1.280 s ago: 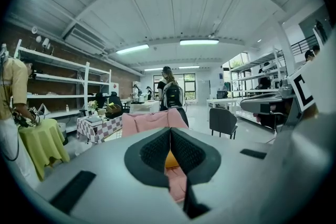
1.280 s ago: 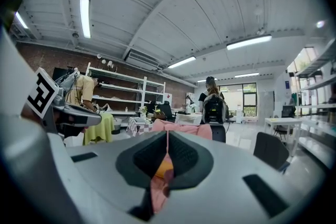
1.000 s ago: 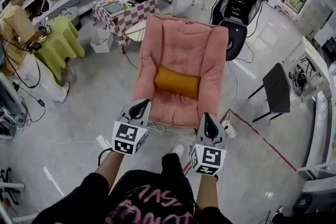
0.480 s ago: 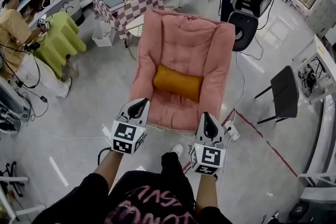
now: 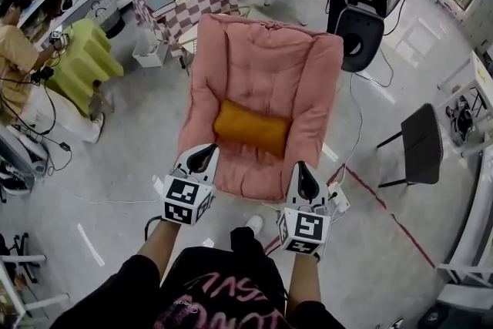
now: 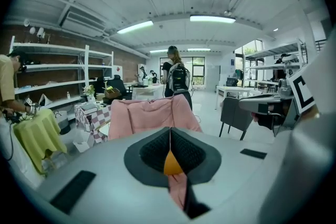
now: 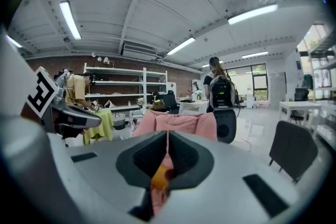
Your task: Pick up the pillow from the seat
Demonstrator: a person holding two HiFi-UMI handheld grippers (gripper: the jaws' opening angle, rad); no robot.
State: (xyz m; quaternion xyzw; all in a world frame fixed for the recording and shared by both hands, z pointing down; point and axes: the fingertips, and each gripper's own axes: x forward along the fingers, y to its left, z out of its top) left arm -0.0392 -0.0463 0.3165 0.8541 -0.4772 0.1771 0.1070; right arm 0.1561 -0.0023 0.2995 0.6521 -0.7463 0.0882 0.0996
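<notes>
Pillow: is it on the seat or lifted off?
On the seat. The pillow lies across it; the left tool and the right tool, both shut, are short of it.

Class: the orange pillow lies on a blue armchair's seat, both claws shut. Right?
No: the armchair is pink, not blue, as the head view shows. The orange pillow lies on its seat; left claw and right claw are shut.

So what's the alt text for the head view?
An orange pillow lies across the seat of a pink armchair, seen from above. Nearer the camera, the left gripper and right gripper point at it, both shut and empty.
</notes>
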